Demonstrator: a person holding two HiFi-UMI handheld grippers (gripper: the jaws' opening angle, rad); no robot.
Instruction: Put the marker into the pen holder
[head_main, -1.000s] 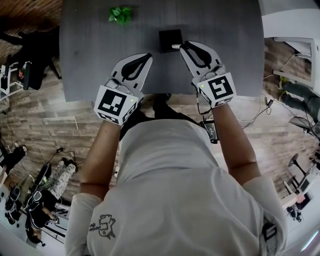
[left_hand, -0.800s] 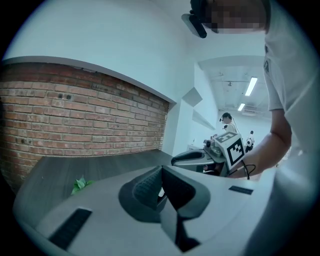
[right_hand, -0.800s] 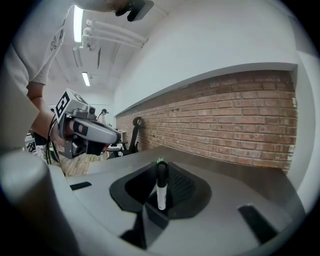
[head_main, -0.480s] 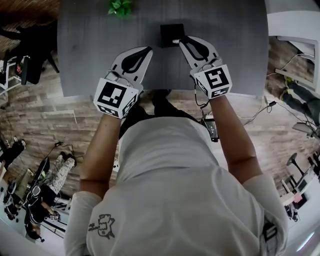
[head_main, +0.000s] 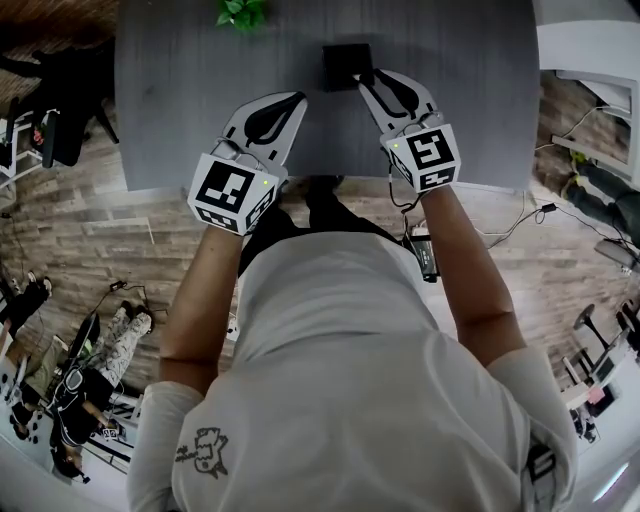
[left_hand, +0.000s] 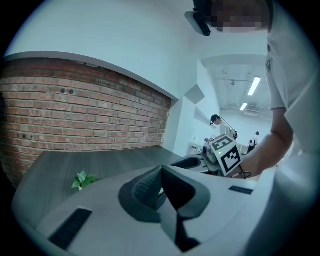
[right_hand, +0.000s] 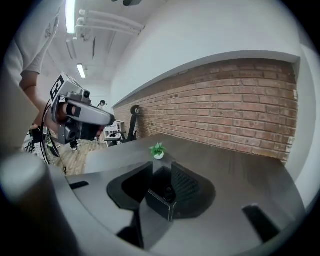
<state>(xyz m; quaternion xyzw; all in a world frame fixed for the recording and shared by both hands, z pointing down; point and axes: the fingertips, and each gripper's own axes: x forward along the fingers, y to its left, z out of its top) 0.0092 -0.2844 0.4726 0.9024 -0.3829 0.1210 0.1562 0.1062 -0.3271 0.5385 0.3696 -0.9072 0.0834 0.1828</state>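
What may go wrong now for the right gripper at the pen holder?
The right gripper has just been opening its jaws, nothing gripped; the marker sits in the pen holder under them. The jaws hang close to its rim, so pulling back could catch and tip it.

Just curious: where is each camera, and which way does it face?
Head view: on the person's head, facing down at table, arms, left gripper, right gripper.
Left gripper view: rides that gripper, looks along its closed jaws; right gripper shows.
Right gripper view: rides that gripper; jaws just opening, pen holder between; left gripper shows.
All share the plant.
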